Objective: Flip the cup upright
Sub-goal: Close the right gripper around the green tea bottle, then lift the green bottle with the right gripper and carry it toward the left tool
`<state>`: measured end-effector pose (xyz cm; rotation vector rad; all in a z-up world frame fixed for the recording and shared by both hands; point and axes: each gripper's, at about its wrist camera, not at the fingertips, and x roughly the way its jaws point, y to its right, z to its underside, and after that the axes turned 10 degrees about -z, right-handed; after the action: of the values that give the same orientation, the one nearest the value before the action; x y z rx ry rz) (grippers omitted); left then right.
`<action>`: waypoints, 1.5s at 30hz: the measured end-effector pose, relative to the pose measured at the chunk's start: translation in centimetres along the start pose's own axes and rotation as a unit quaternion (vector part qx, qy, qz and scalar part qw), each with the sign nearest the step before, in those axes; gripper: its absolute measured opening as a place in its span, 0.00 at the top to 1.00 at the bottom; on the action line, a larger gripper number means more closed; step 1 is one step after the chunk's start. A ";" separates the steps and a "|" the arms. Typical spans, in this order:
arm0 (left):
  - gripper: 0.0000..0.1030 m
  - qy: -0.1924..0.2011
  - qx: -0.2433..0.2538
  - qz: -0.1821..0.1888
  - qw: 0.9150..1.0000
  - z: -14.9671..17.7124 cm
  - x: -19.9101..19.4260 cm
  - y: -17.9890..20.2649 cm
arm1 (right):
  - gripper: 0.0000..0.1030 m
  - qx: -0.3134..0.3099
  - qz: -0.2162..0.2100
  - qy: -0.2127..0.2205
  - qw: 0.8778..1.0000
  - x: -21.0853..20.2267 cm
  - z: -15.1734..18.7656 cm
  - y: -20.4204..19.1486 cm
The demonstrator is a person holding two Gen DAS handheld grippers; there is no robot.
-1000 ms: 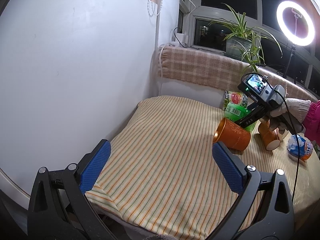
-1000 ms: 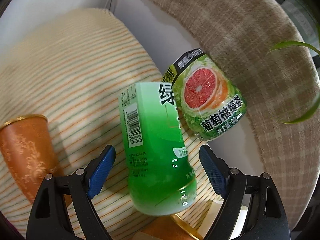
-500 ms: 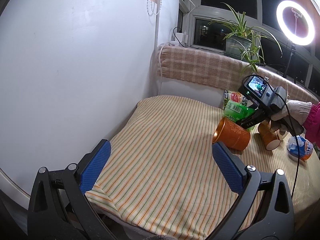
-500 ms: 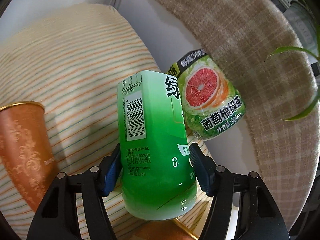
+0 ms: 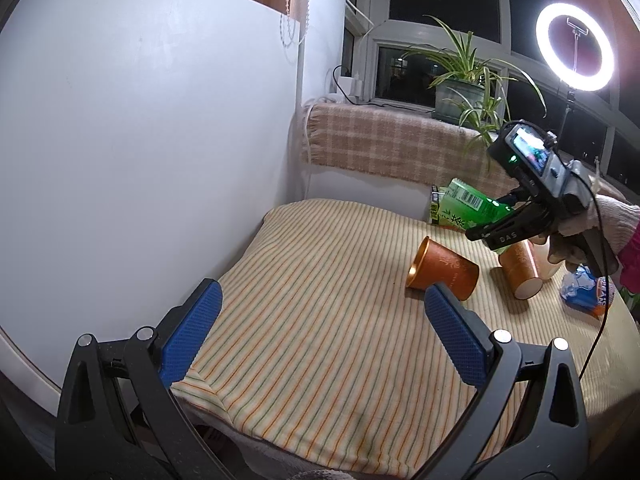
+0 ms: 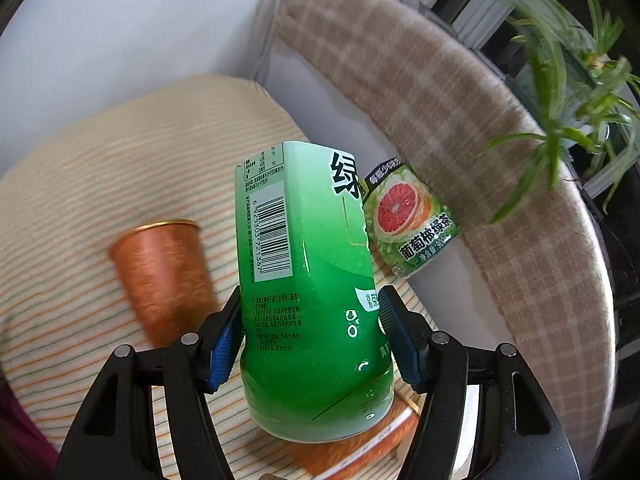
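Observation:
A copper cup [image 5: 444, 270] lies on its side on the striped cloth [image 5: 312, 280], mouth toward the left; the right wrist view shows the same cup [image 6: 164, 268] left of the bottle. A second copper cup [image 5: 520, 270] lies tipped just to its right. My right gripper [image 6: 310, 304] is shut on a green bottle [image 6: 308, 280] and holds it tilted above the cloth; the left wrist view shows that gripper [image 5: 484, 216] and the bottle [image 5: 468, 204] beyond the cups. My left gripper [image 5: 320, 296] hangs open over the near part of the cloth, holding nothing.
A grapefruit-label bottle [image 6: 408, 224] stands against the plaid blanket [image 5: 380, 144] at the back. A blue snack packet [image 5: 584, 292] and a white cup [image 5: 546, 260] lie at the right. A white wall [image 5: 140, 140] bounds the left side. A potted plant [image 5: 464, 76] and ring light [image 5: 575, 47] stand behind.
My right gripper closed on the green bottle and raised it off the cloth, away from the grapefruit bottle. My left gripper stayed put and open.

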<state>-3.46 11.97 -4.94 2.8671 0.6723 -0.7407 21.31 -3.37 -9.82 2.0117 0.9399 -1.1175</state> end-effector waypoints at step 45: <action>0.00 -0.040 0.061 0.137 0.988 0.6 -1.3 8.9 | 0.34 0.594 -0.242 0.125 0.757 -4.4 24.2 0.1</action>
<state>-0.79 3.35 -4.89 2.9331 0.2213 -0.8756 9.50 -23.96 -16.38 3.0631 1.0128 -2.1485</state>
